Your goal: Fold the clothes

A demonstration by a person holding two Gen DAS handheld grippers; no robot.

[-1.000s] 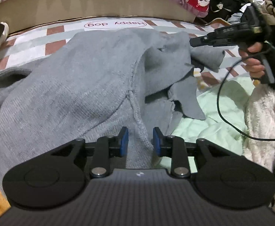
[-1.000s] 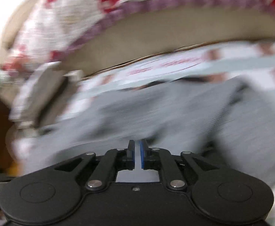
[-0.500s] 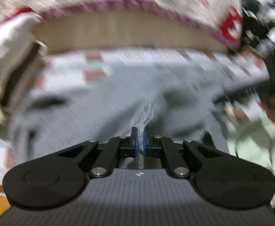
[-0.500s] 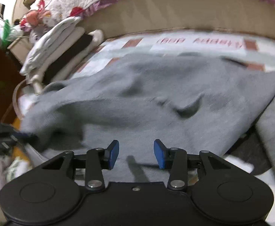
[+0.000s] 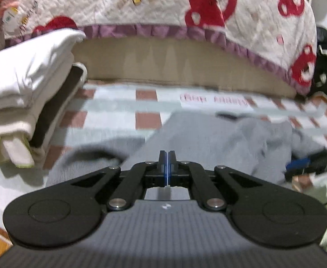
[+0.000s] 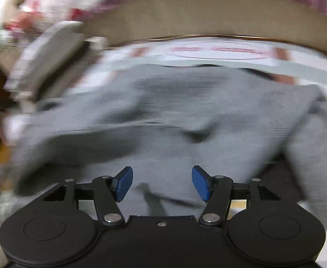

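one grey sweater point(image 6: 185, 120) sprawls rumpled on the checked bed sheet point(image 5: 109, 111), right of the folded white stack point(image 5: 22, 84). it looks soft and limp; better taken at hem or shoulder seams. left claw point(image 5: 166, 167) is closed, fabric between its pads unclear. right claw point(image 6: 162, 183) is opening, empty. blur hides sleeves.

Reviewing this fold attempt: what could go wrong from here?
1. The left hand-held gripper seems shut on only a thin pinch of the grey sweater, so the fabric may slip out.
2. The right hand-held gripper is opening with nothing clamped. Held at one point, the sweater may bunch or drag sideways.
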